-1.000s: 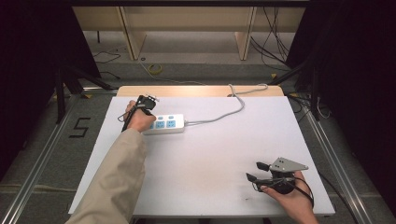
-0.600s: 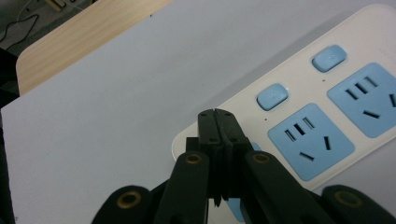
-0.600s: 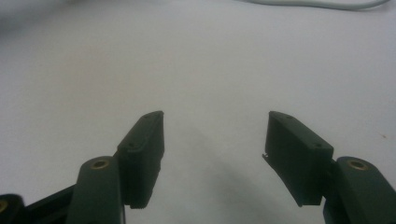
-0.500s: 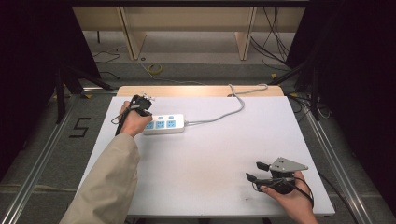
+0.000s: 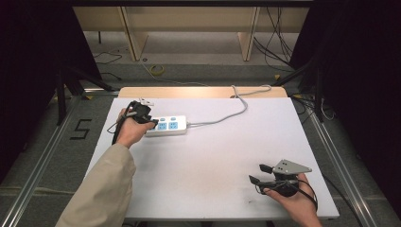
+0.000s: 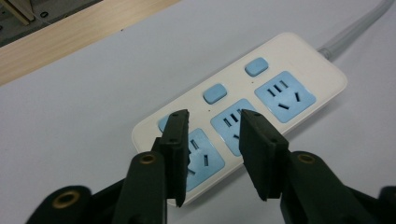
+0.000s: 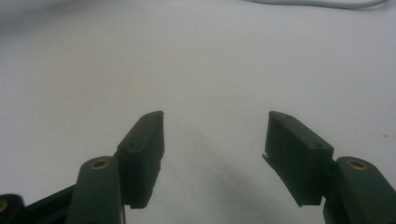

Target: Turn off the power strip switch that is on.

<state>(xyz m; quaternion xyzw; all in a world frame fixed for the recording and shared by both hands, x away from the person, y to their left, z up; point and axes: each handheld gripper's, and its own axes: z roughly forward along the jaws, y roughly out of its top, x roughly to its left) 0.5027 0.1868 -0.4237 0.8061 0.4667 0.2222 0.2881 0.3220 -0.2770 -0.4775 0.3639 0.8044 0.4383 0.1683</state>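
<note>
the left gripper (image 6: 212, 116) hovers with jaws parted over the white power strip (image 6: 280, 84). the right gripper (image 7: 215, 126) rests wide open, empty, on the white table (image 5: 213, 156).

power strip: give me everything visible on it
The power strip is a white, rounded plastic bar lying flat on the white table near its far left corner. It has three light-blue socket faces in a row, each with a blue switch beside it. Nothing is plugged in. A pale grey cable leaves its right end and runs off the far edge. The left hand-held gripper hangs over its left end, jaws apart; contact cannot be told.
</note>
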